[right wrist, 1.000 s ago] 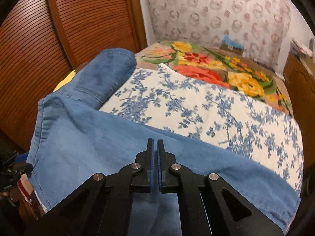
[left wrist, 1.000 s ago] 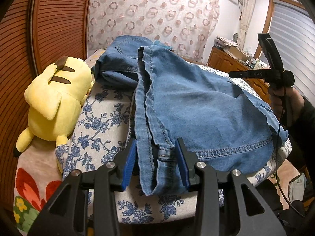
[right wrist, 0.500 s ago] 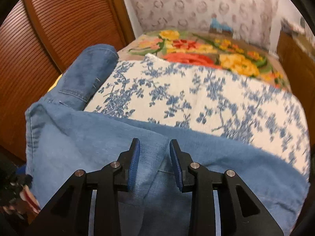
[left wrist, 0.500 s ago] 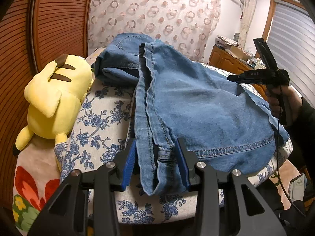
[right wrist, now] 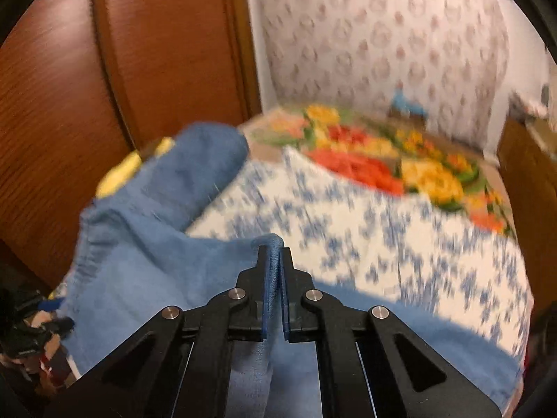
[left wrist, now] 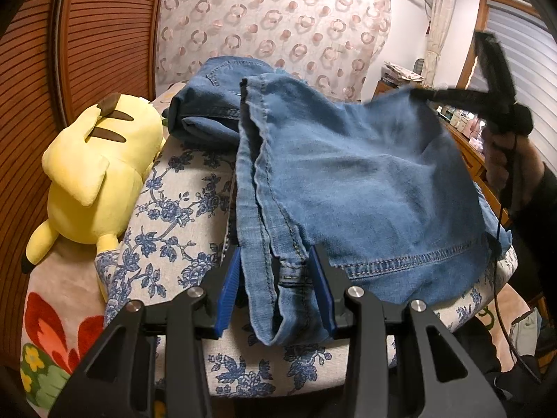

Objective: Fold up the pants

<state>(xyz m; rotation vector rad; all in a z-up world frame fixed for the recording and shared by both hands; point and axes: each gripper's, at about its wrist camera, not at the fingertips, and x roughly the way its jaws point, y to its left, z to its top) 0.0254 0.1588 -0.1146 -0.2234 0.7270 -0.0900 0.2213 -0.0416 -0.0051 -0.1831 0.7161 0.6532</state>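
Observation:
Blue denim pants [left wrist: 348, 181] lie on a blue-flowered white cushion [left wrist: 167, 216]; they also show in the right wrist view [right wrist: 146, 264]. My left gripper [left wrist: 275, 278] is open, its blue pads on either side of a hanging hem fold at the near edge. My right gripper [right wrist: 275, 261] is shut on a fold of the denim and holds it raised above the cushion [right wrist: 383, 237]. The right gripper also shows in the left wrist view [left wrist: 417, 94], lifting the far edge of the pants.
A yellow plush toy [left wrist: 94, 167] lies left of the pants. A floral blanket [right wrist: 400, 160] covers the bed behind the cushion. Wooden slatted doors [left wrist: 87, 35] stand on the left, a wooden dresser [left wrist: 463, 146] on the right.
My right gripper opened, then shut on a fold of the pants and lifted it. The denim's far edge has risen. My left gripper stayed open at the hem.

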